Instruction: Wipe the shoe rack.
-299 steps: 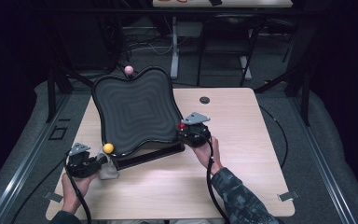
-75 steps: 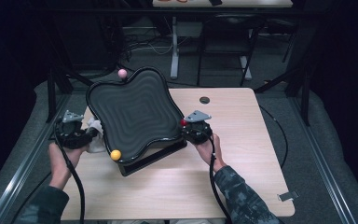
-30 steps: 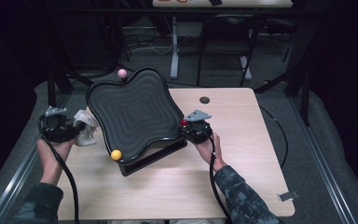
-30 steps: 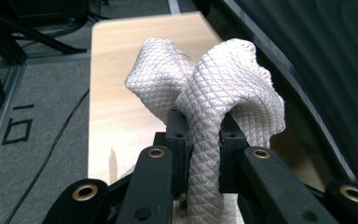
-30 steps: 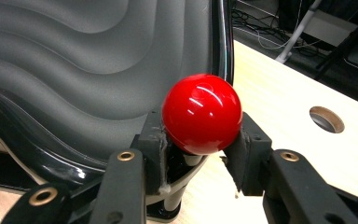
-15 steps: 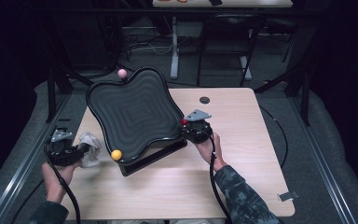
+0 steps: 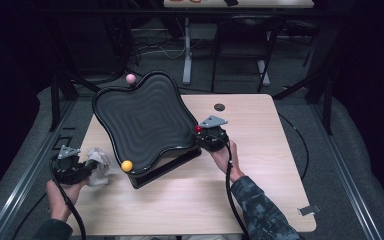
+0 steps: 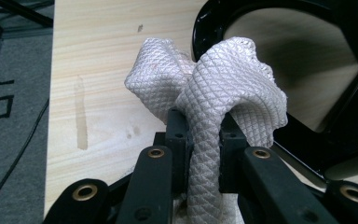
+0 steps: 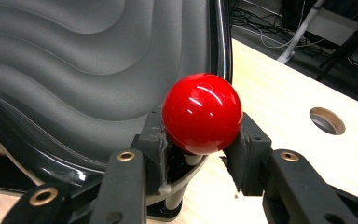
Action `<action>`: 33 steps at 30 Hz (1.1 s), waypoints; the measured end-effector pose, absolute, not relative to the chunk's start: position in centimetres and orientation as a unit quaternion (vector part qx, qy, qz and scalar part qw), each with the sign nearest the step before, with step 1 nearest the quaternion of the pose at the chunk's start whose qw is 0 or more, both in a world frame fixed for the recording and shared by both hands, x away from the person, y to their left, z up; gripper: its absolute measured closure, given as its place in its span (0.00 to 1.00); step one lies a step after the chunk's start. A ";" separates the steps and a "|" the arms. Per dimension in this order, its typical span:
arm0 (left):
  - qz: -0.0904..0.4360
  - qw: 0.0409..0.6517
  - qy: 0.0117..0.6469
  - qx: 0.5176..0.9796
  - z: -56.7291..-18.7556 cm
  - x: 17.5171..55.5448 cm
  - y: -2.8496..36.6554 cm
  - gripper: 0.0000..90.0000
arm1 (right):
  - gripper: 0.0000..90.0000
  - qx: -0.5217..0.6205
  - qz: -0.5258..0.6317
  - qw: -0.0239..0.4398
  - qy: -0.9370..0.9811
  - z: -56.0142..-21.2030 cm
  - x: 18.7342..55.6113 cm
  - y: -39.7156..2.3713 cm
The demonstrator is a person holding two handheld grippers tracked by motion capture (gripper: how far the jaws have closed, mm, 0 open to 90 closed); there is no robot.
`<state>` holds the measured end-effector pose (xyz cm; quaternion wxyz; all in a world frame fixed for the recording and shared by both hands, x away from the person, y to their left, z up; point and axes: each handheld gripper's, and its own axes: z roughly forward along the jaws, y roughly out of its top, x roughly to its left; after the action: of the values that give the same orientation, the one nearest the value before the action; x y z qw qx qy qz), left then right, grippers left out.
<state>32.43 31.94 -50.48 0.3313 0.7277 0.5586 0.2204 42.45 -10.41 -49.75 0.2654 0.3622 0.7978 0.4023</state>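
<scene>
The left hand-held gripper (image 7: 82, 169) is clamped on a bunched white quilted cloth (image 7: 97, 166), which rests on the wooden worktop (image 7: 260, 170) at its near left, just beside the tilted black wavy tray (image 7: 142, 120); in the left gripper view the cloth (image 8: 214, 98) bulges up between the jaws, with the tray's glossy rim (image 8: 200, 28) close behind it. The right hand-held gripper (image 7: 203, 134) grips the red ball knob (image 7: 198, 129) at the tray's right edge, steadying it; the knob (image 9: 201, 113) sits pinched between the jaws. A yellow knob (image 7: 126, 165) marks the near corner, a pink one (image 7: 130, 78) the far. Judging by this, wiping is poised rather than finished; the cloth has yet to meet the ribbed surface, which looks dry and clean already.
</scene>
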 end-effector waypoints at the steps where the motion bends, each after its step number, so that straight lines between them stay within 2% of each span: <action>1: 0.220 0.331 0.559 0.728 -50.5 32.4 31.9 0.88 | 0.69 0.362 0.402 0.265 0.798 -49.8 42.5 -10.4; 28: 0.199 0.331 0.540 0.748 -51.1 32.3 29.6 0.88 | 0.70 0.395 0.389 0.260 0.791 -49.5 45.0 -12.1; 33: 0.198 0.332 0.541 0.746 -51.1 32.2 29.6 0.88 | 0.65 0.406 0.387 0.269 0.783 -49.0 44.5 -12.1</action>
<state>32.25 29.63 -51.10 0.3323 0.7464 0.5414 0.1985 44.50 -12.11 -48.96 0.2689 0.4059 0.7829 0.3874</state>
